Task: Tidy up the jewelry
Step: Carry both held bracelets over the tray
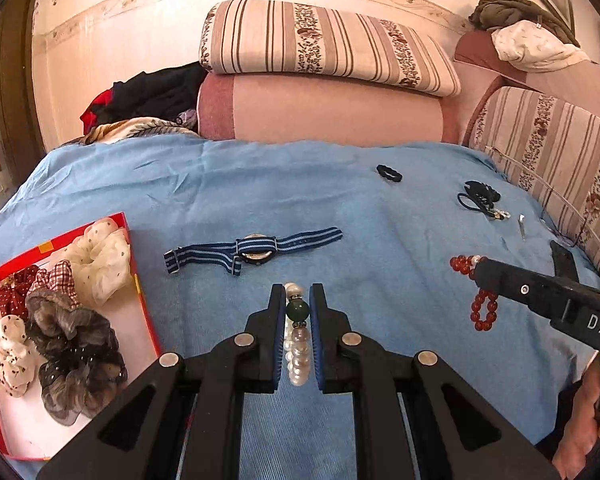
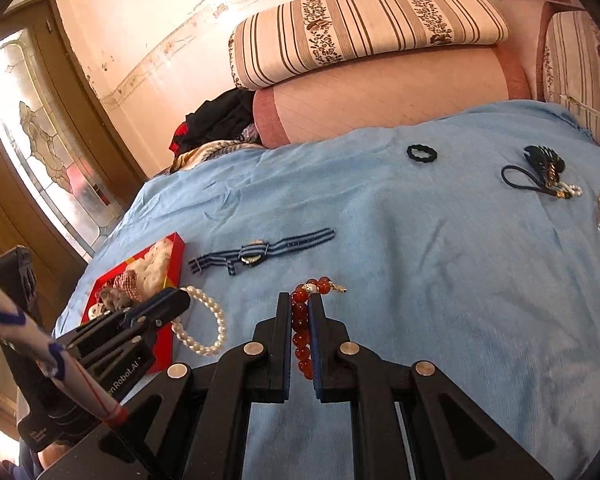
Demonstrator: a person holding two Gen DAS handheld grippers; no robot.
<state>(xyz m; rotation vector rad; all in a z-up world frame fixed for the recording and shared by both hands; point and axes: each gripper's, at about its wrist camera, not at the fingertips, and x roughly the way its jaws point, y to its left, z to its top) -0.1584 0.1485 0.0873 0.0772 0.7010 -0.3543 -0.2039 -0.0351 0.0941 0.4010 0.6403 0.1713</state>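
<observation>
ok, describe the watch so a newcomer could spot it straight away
On the blue bedspread, look just right of the red box of scrunchies. The watch lies flat there, strap stretched out. It is the only striped blue band; the bracelets nearby are beads, each held in a claw.

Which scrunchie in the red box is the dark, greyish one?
The gray scrunchie, biggest and at the front of the red box. The others are white with dots, red with dots, or red checked.

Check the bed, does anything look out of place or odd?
Nothing looks damaged or spilled. The striped watch lies face-down, strap stretched flat, on the blue bedspread, and a black hair tie lies alone near the far cushions, away from the scrunchies' red box.
</observation>
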